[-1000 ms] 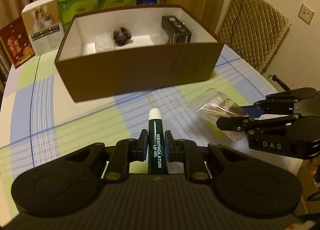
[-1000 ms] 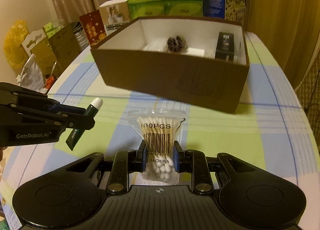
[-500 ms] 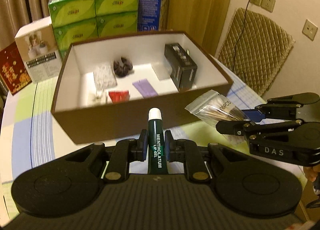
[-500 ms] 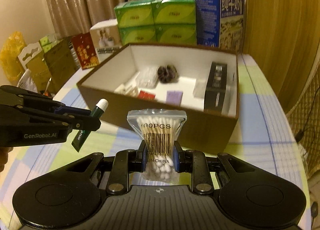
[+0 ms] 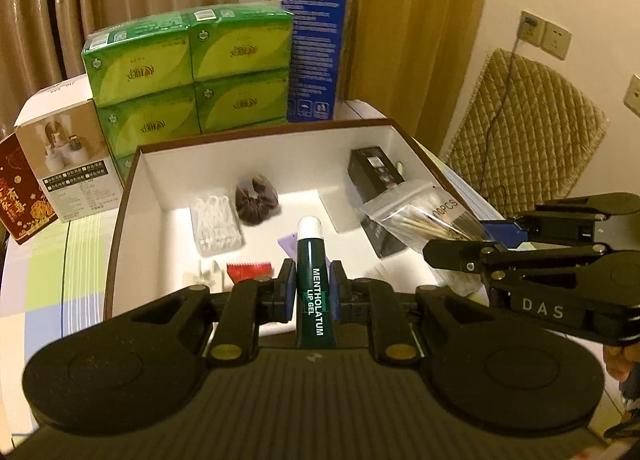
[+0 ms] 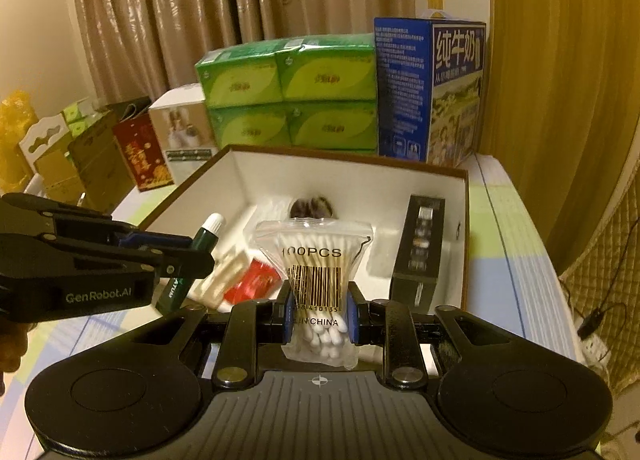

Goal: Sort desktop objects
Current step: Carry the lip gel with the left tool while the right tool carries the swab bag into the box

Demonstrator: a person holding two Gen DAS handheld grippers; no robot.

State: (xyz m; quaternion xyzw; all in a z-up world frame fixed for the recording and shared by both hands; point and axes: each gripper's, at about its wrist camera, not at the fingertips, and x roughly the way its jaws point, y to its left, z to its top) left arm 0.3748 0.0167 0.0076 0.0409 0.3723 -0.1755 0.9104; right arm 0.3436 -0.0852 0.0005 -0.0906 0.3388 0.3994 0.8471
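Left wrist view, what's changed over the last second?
Both tongs carried their loads forward and up, from short of the brown box to above its open inside. Unchanged: left tongs clamp the lip gel, right tongs the cotton swab bag.

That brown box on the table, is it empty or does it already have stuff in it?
Not empty. The open brown box already holds a black carton, a dark scrunchie, a red packet and other small items.

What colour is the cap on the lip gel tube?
White, on a dark green lip gel tube; the cap shows best in the left wrist view.
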